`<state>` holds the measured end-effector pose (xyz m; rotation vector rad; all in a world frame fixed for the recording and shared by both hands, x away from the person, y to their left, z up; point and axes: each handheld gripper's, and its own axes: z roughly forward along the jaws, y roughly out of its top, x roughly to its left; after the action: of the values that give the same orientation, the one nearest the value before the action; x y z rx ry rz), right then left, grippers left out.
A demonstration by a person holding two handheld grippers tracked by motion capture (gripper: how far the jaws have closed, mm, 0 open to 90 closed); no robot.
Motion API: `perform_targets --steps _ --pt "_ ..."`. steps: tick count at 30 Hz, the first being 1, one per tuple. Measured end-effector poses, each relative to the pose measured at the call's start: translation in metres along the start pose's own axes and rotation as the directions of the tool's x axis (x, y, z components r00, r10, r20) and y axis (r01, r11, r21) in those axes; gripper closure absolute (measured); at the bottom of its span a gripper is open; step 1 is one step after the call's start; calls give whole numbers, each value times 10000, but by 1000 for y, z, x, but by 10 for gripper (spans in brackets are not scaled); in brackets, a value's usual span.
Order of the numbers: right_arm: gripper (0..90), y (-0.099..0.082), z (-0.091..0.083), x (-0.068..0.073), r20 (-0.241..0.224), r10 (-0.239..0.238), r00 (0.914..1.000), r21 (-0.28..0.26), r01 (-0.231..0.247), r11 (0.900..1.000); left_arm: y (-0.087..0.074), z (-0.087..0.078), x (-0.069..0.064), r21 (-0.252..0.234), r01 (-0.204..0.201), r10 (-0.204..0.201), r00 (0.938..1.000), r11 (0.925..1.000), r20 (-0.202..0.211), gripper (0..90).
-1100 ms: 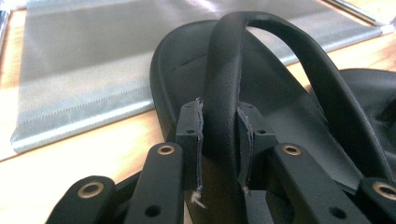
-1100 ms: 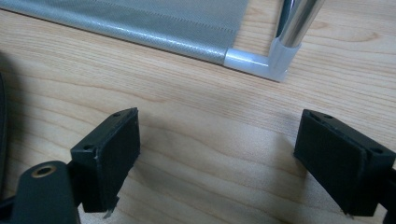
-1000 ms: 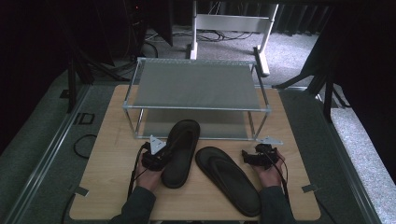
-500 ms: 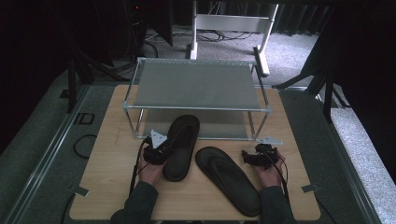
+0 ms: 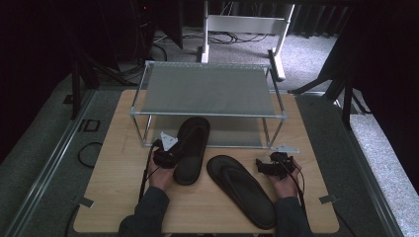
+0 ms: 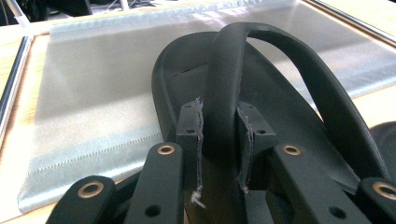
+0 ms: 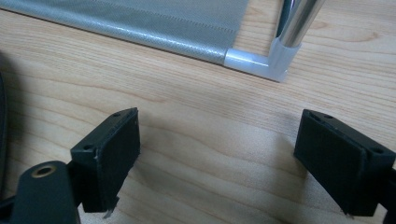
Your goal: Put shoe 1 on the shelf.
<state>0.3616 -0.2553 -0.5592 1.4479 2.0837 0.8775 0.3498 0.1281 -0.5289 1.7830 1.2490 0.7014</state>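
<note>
The left gripper point(image 6: 219, 140) pinches the strap of a black sandal point(image 5: 190, 148), whose toe reaches under the low shelf point(image 5: 207, 91) of a metal rack on the wooden table point(image 5: 113, 197). The right gripper point(image 5: 269, 167), jaws spread and empty, rests beside the second sandal point(image 5: 242, 190), whose heel sits near the table's front edge; dim light blurs its strap.

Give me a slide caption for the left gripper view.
Left gripper clamped on a black flip-flop's strap, aimed at the rack's lower shelf.
</note>
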Motion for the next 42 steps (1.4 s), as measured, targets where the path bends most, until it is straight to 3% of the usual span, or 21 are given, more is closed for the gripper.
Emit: perform_targets --steps 21,30,42 --pt "140 0 0 0 -8 4 10000 5 -4 10000 22 35 -2 -324 158 -170 9992 9993 -359 743" --pt "140 0 0 0 -14 2 10000 1 -2 10000 25 51 1 -216 340 -351 9980 9992 -523 744" --pt "140 0 0 0 -25 -4 10000 6 4 10000 26 65 3 -97 396 -399 9984 9992 -389 742"
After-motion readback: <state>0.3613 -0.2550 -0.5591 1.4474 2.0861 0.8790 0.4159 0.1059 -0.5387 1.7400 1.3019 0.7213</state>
